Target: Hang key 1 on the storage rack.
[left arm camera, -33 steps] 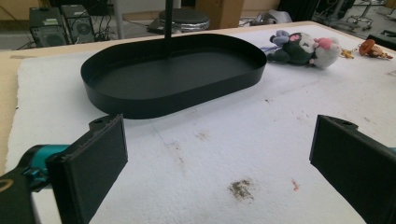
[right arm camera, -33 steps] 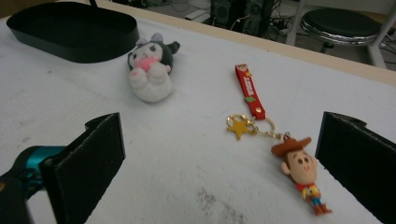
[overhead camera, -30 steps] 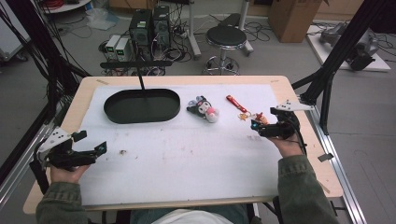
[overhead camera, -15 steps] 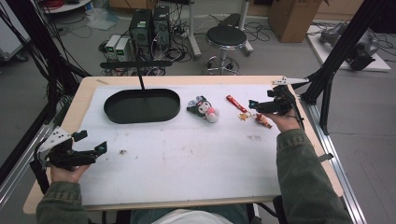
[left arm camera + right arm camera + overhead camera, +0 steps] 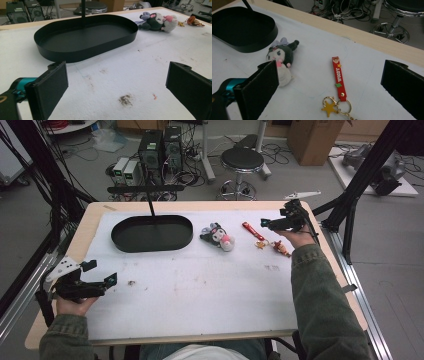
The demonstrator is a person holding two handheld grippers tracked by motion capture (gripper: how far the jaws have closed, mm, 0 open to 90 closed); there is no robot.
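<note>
1. White-covered surface [image 5: 200,290], cluttered lab floor behind; a black oval tray [image 5: 151,233] sits at the far left, a plush toy [image 5: 218,236] beside it.
2. Right tool [image 5: 280,223] hovers released, jaws wide, above the red keychain strap [image 5: 338,75], which lies flat between the plush toy and the far right edge.
3. Judged light, floppy and thin; its ring and star charm [image 5: 328,108] would dangle.
4. Best pinched across the strap's middle.
5. Left tool [image 5: 100,282] rests released, near left.
</note>
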